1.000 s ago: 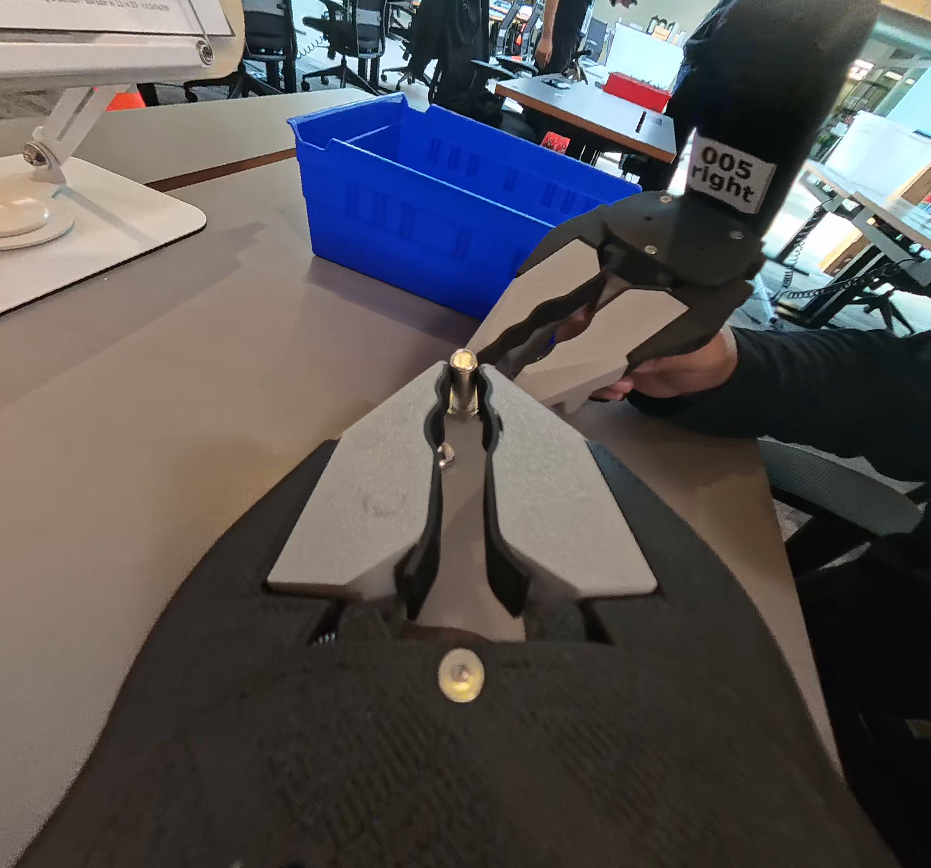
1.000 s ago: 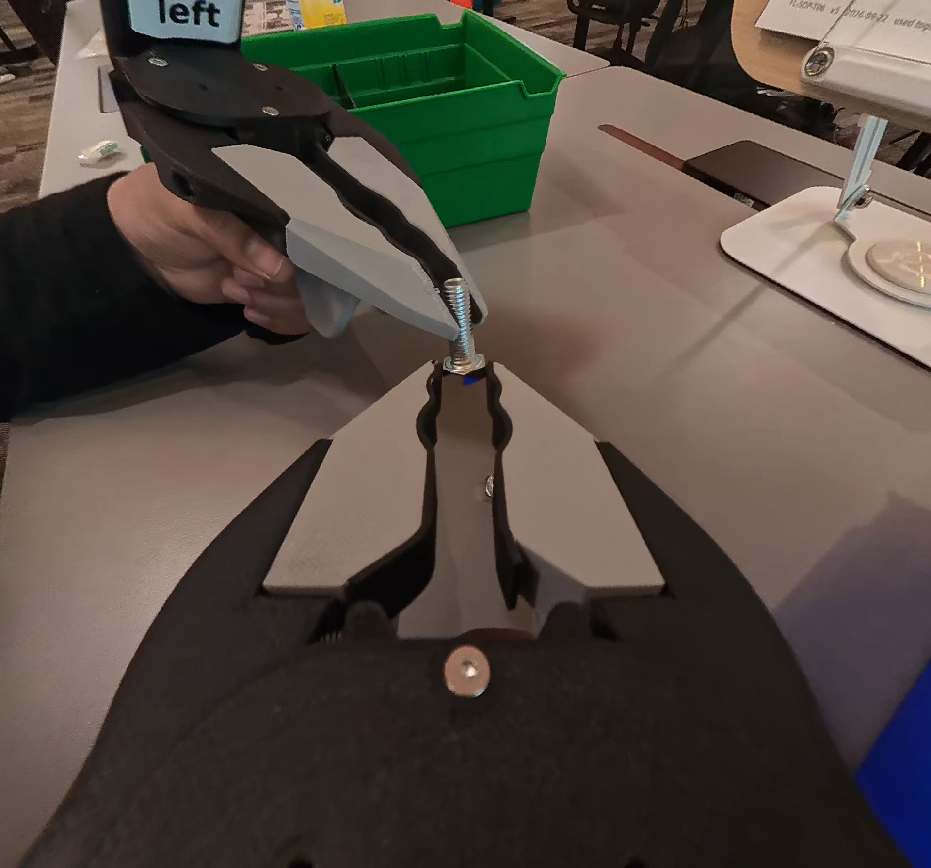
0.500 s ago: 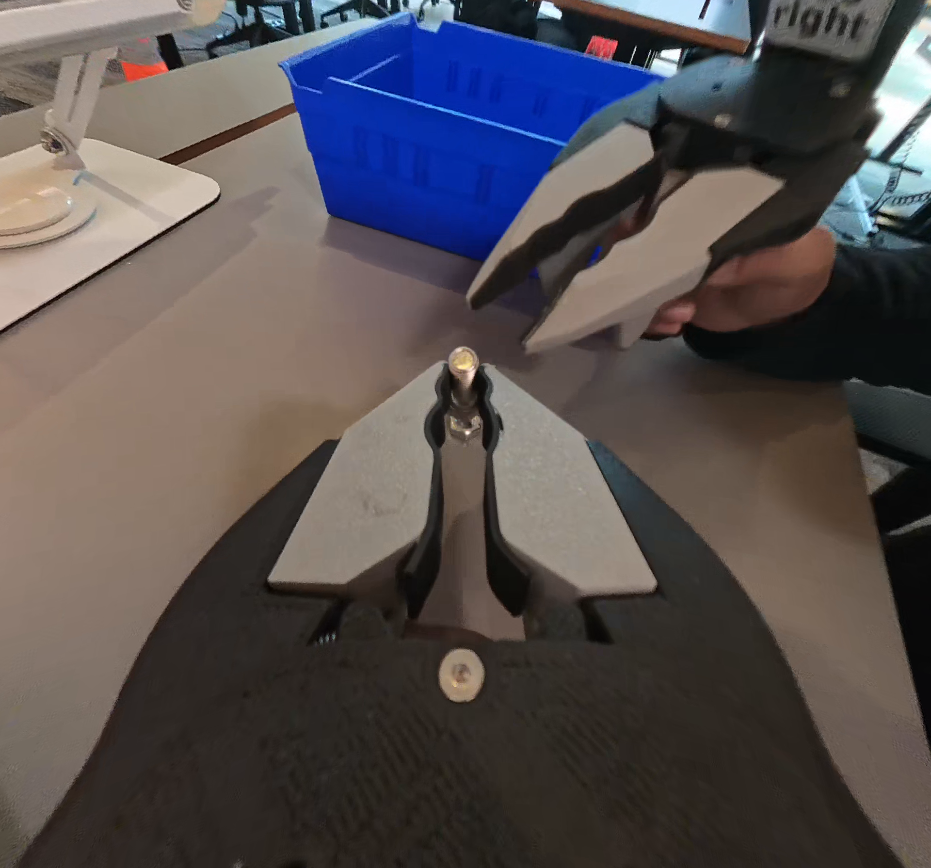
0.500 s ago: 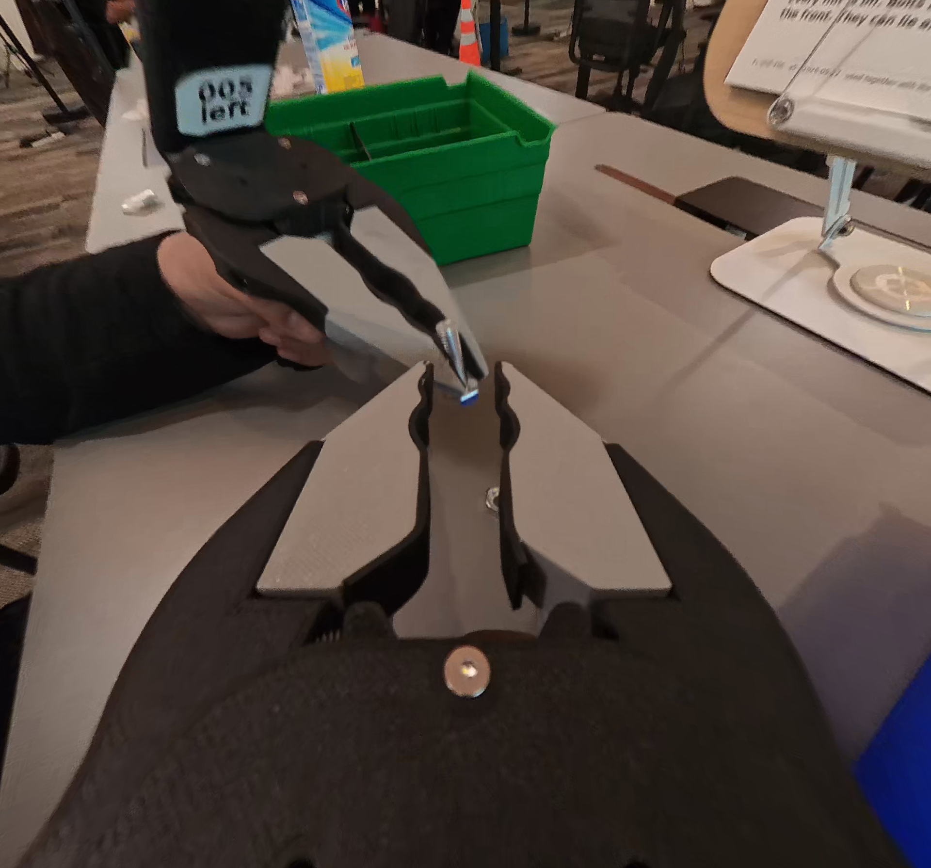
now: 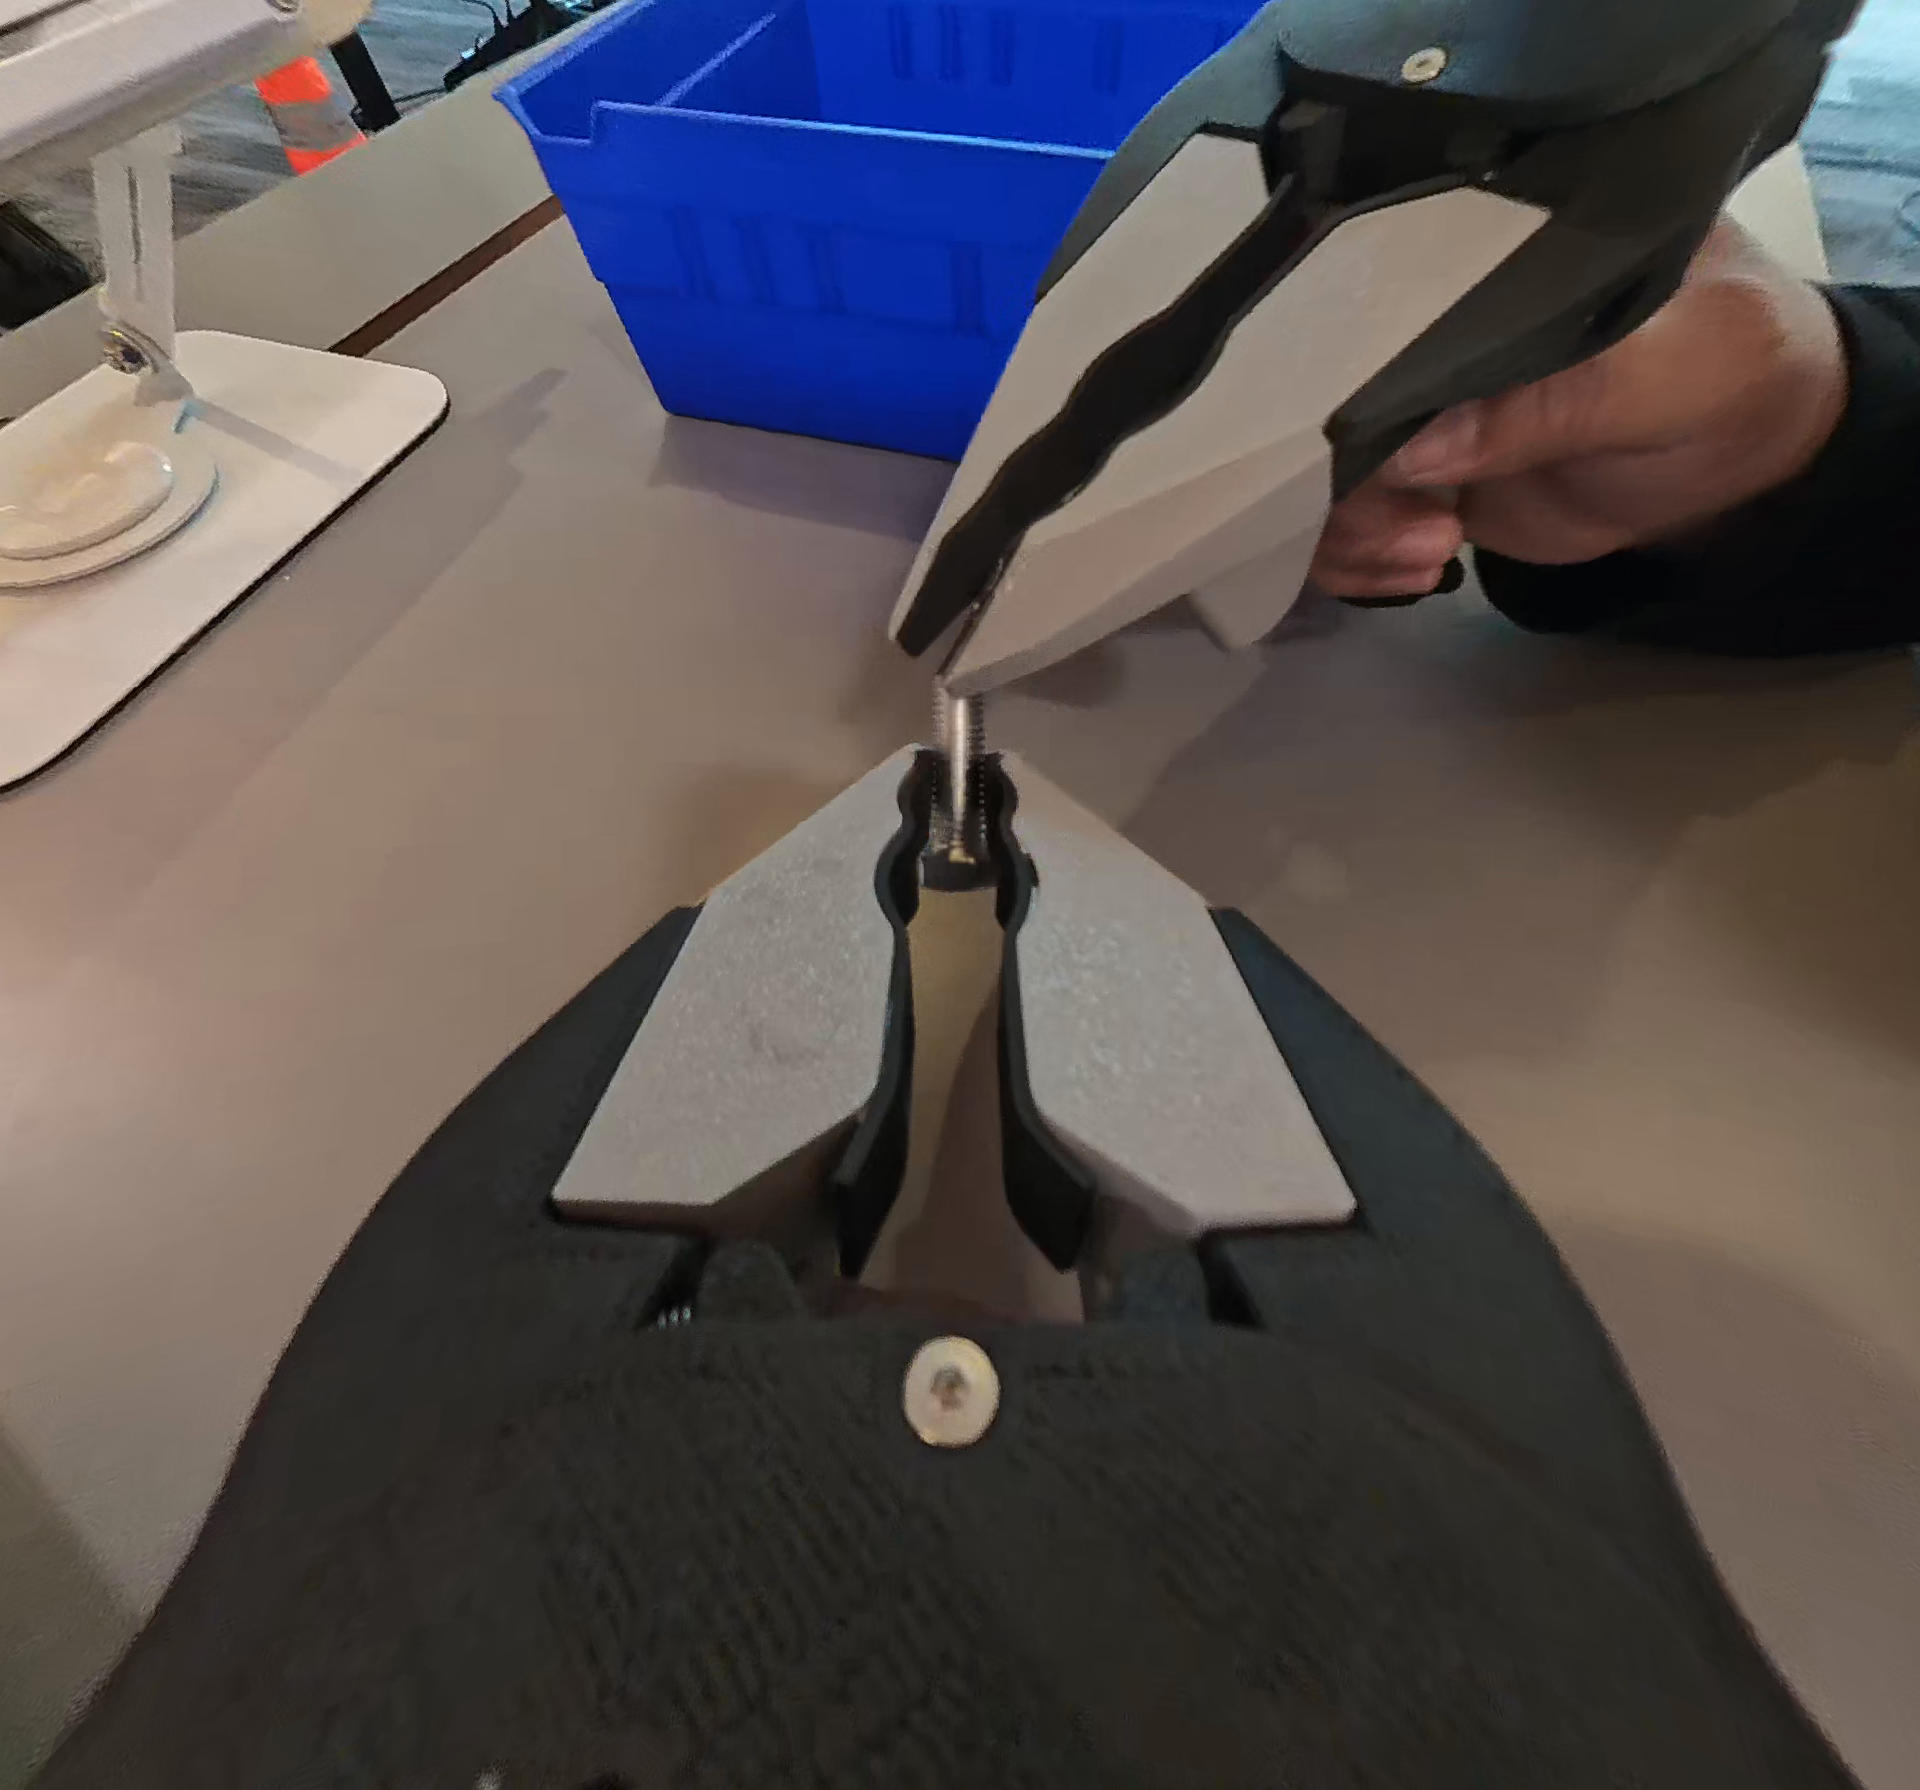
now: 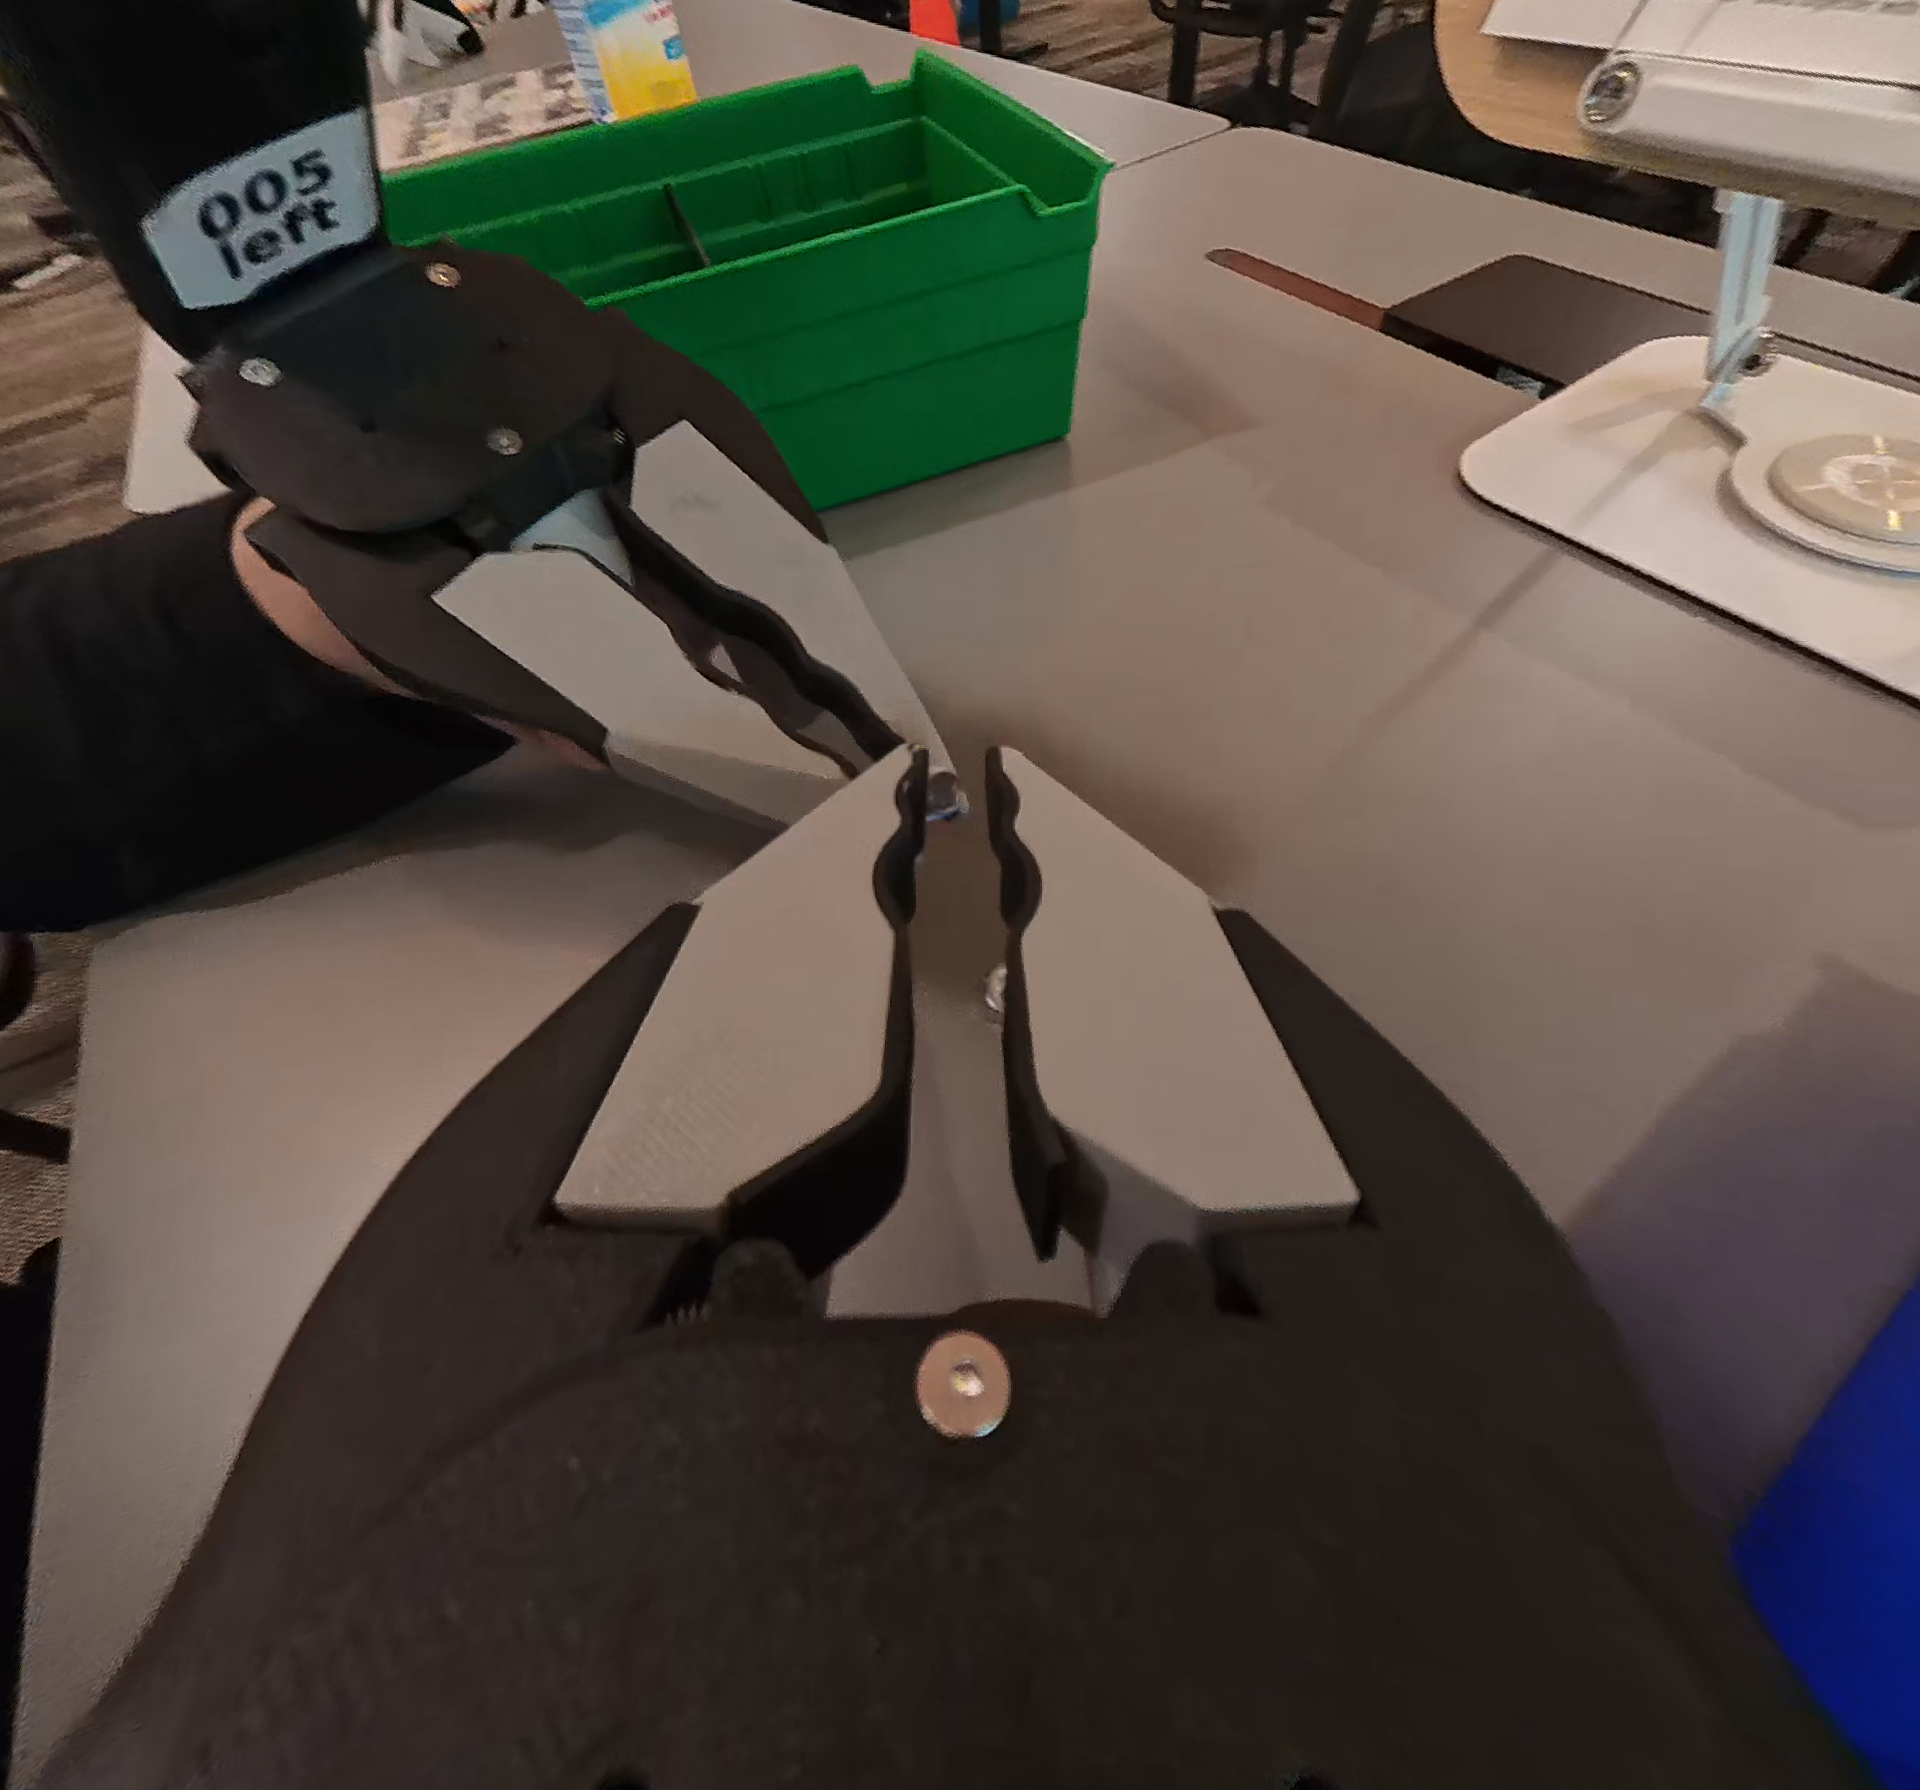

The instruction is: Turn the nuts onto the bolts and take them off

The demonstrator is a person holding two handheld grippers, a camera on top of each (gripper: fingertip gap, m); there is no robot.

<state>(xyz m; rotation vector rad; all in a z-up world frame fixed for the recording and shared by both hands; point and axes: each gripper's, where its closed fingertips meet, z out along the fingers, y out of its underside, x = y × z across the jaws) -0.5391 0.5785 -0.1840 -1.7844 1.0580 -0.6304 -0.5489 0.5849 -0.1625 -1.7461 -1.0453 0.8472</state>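
My left gripper (image 5: 956, 764) is shut on a silver bolt (image 5: 956, 730) and holds it above the grey table with the threaded end pointing away. A hex part of the bolt sits in the notch behind my fingertips; I cannot tell if it is the head or a nut. My right gripper (image 5: 935, 665) comes down from the upper right onto the bolt's end. In the right wrist view its jaws (image 6: 948, 758) stand a narrow gap apart, with the bolt's end (image 6: 942, 793) between the tips and the left gripper (image 6: 906, 753) meeting them from the left.
A loose nut (image 6: 992, 987) lies on the table under my right gripper. A blue bin (image 5: 831, 286) stands behind the grippers and a green divided bin (image 6: 883, 338) on the other side. A white clipboard stand base (image 5: 208, 493) sits at the table's side. My two grippers' fingertips are within a few centimetres of each other.
My right gripper let go of the bolt's end, opened and lifted away. It has now come back down onto the end with its jaws much narrower. My left gripper kept hold of the bolt.
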